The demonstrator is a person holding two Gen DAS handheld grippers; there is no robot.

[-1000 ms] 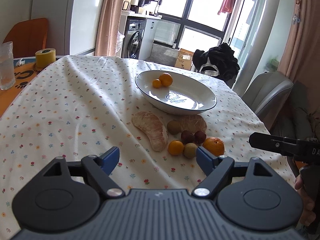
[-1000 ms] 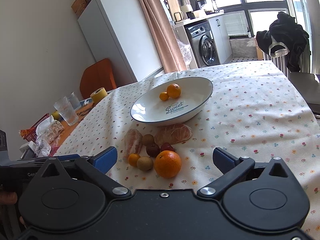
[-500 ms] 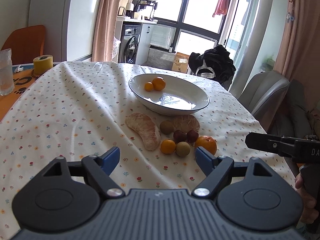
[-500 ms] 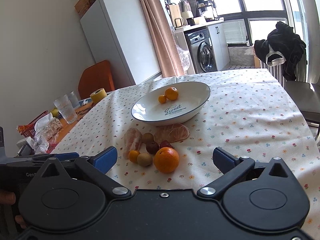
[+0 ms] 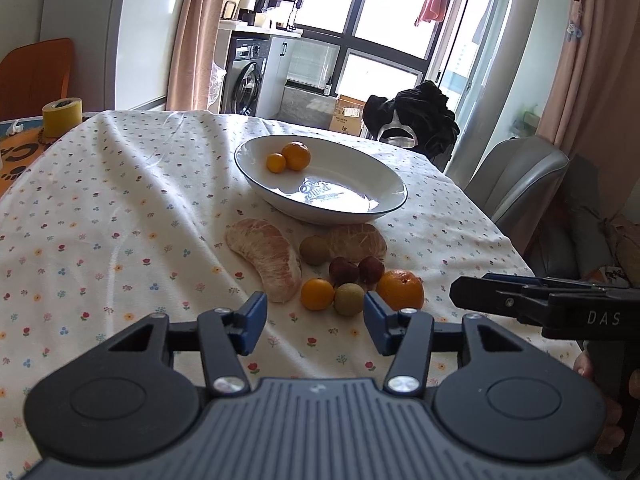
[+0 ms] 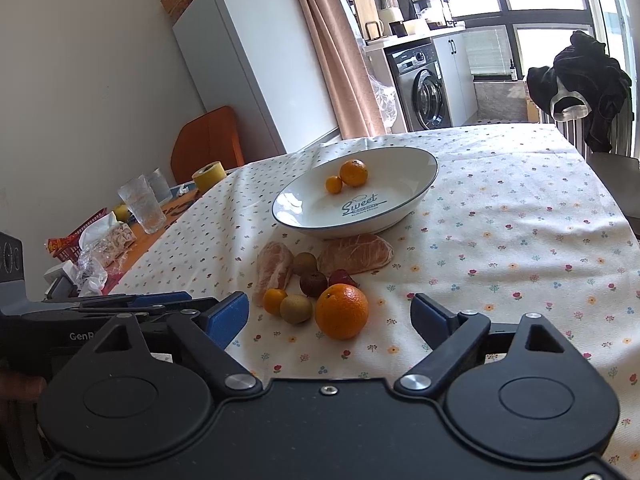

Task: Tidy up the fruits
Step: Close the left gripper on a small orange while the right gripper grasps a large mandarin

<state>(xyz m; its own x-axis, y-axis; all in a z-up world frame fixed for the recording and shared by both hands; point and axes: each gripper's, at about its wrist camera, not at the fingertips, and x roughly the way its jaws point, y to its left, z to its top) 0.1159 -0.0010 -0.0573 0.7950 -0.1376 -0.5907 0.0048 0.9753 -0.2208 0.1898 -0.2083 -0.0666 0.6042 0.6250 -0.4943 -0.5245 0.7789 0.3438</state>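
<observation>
Left tongs (image 5: 312, 322) and right tongs (image 6: 329, 314) both released, nothing between them, jaws just been narrowing. Both hang over the counter (image 5: 120, 208) with its floral cloth. One glossy white oval bowl (image 5: 320, 180) holds two round oranges (image 5: 296, 155). In front of it on the cloth: two peeled pomelo wedges (image 5: 266, 258), two oranges (image 6: 341, 311), two dull green-brown kiwis (image 6: 296, 309), two dark red fruits (image 5: 343, 271).
</observation>
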